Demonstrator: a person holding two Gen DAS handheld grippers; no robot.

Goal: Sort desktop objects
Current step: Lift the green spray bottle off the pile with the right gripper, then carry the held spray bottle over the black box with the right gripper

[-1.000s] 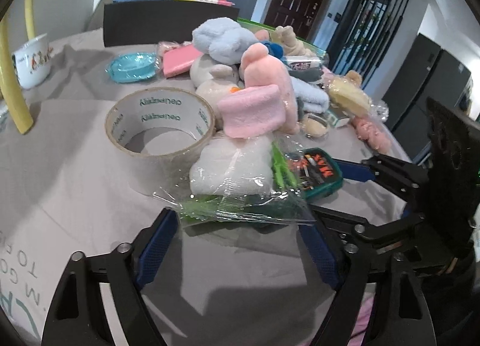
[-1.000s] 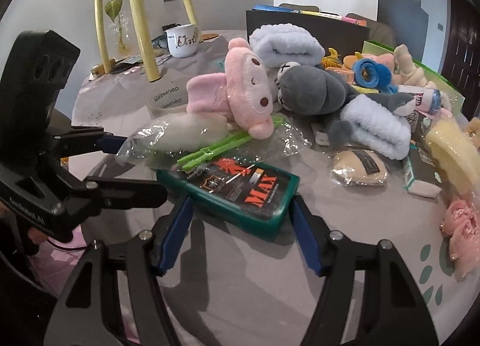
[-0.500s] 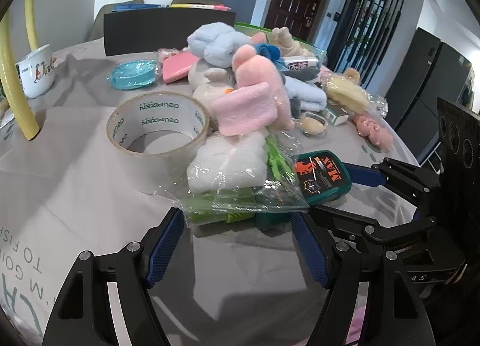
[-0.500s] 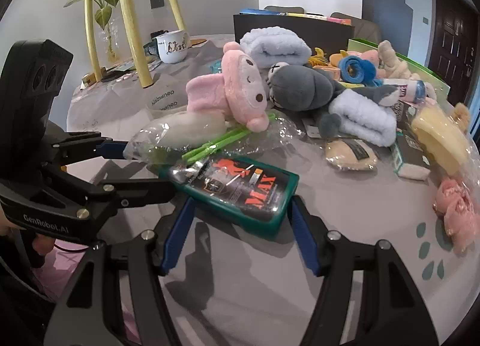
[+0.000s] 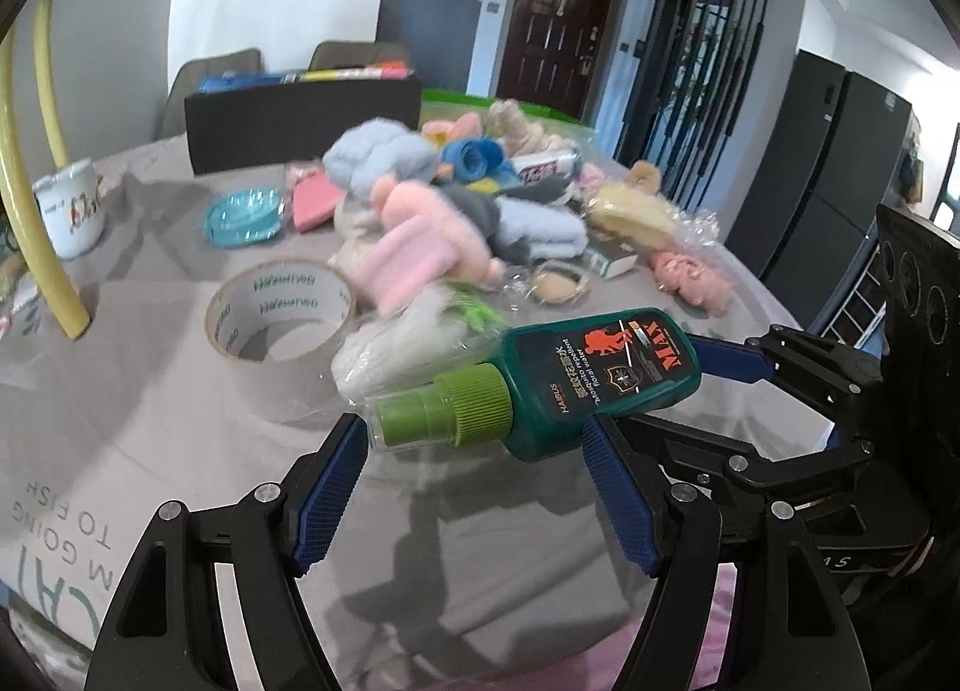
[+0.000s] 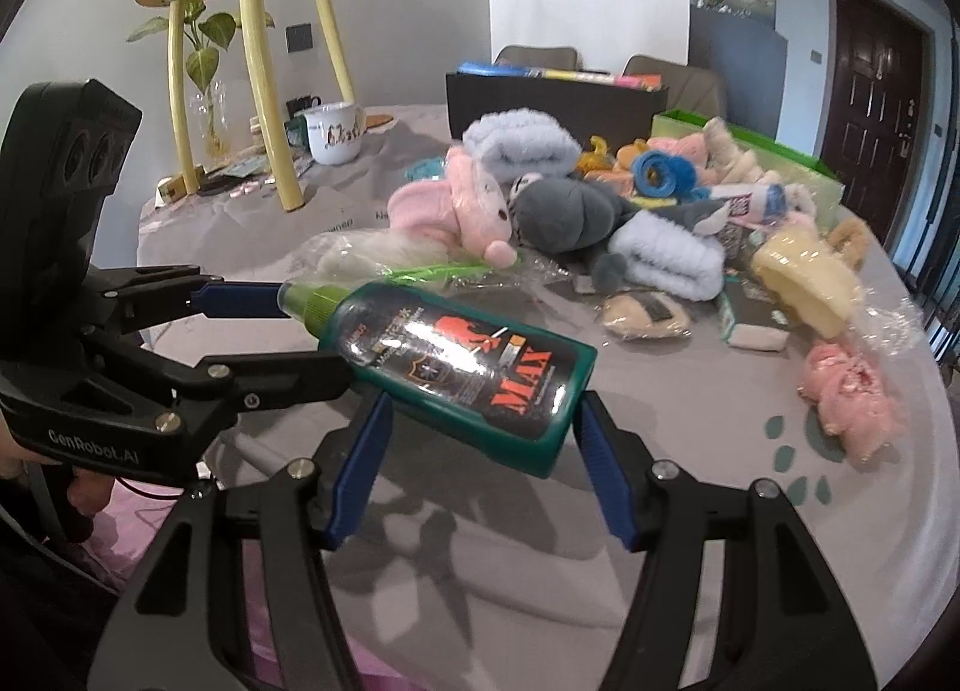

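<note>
Grey cloth covers the round bench [image 6: 690, 433], with a heap of plush toys [image 6: 558, 211] and rolled towels toward twelve o'clock, a roll of tape [image 5: 279, 310] at ten and a white mug [image 6: 333, 133] farther back beside yellow stool legs.

Both tongs point downward over the near edge at six o'clock, angled toward each other. The right tongs [image 6: 480, 418] grip the body of a green repellent bottle [image 6: 462, 361], one blue pad on each narrow side, so the bottle hangs clear of the cloth, lying almost flat with its red MAX label up. The left tongs [image 5: 474, 469] come in from nine o'clock at the bottle's neck: its jaws stand apart on either side of the light-green spray cap [image 5: 444, 412], and I cannot tell whether the pads press it. A hand [image 6: 84, 496] grips the left tool's handle at the lower left edge of the right wrist view.
</note>
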